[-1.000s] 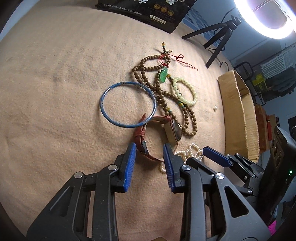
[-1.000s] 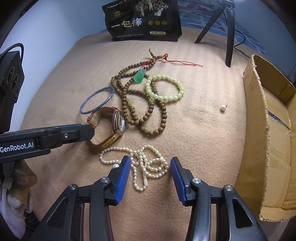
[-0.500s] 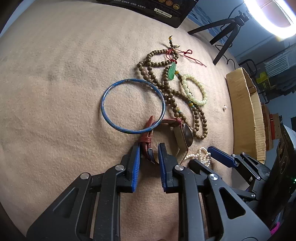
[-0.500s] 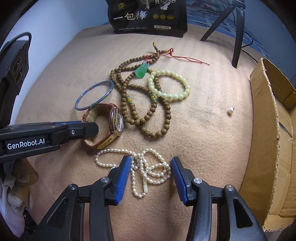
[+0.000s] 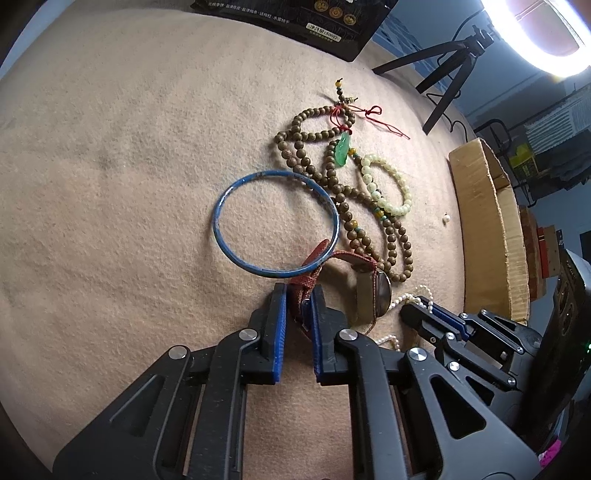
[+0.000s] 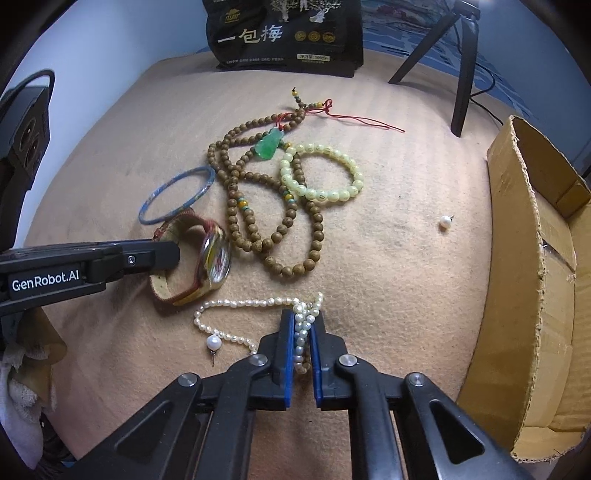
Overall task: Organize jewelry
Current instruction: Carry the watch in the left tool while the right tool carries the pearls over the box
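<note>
Rightward, cardboard box (image 6: 535,280) walls off blanket (image 6: 388,258) beyond pearl necklace (image 6: 255,303).

There are two grippers (image 6: 302,343) (image 5: 298,306), one watch (image 6: 212,260), one blue bangle (image 5: 275,223), one long brown bead string (image 6: 258,206), one pale bead bracelet (image 6: 321,171), one pearl necklace (image 6: 255,303), two loose pearls (image 6: 445,222) (image 6: 213,342), one cardboard box (image 6: 532,280) and one black bag (image 6: 284,33)

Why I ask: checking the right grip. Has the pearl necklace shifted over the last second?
Yes. The necklace bunched inward between the right gripper's shut fingers, away from the box; its end by the watch stayed.
</note>
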Motion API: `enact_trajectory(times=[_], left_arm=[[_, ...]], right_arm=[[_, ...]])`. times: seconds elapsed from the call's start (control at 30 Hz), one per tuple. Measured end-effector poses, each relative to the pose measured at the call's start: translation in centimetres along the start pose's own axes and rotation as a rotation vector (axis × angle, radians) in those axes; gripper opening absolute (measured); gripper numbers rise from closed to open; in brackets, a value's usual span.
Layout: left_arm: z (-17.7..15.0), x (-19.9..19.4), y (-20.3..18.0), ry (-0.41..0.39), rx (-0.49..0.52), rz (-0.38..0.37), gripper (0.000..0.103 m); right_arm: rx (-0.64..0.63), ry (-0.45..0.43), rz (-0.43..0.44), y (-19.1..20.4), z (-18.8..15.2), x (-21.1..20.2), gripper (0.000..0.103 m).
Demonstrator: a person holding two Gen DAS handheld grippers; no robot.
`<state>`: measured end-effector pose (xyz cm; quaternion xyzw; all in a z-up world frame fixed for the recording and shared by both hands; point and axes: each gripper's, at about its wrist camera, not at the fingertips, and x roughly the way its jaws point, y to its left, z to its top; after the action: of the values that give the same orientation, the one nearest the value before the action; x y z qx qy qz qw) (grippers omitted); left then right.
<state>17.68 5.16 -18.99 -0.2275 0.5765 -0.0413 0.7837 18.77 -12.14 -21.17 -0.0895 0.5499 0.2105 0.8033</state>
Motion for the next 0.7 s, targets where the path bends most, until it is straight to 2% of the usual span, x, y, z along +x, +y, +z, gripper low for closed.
enact_trajectory(times=[0.4, 0.6, 0.7], left_arm=[[-0.7, -1.3, -0.6, -0.013, 0.021, -0.039, 0.01], [-1.6, -0.5, -0.7, 0.013, 0.042, -0.012, 0.01], [-1.9, -0.2, -0.7, 0.035, 0.041, -0.035, 0.01]], right_arm=[[-0.006, -0.074, 0.007, 0.3, 0.6, -2.5, 0.004], [0.005, -0.092, 0.0, -0.1, 0.3, -3.2, 0.004], [0.016, -0.1, -0.001, -0.5, 0.0, -3.8, 0.004]])
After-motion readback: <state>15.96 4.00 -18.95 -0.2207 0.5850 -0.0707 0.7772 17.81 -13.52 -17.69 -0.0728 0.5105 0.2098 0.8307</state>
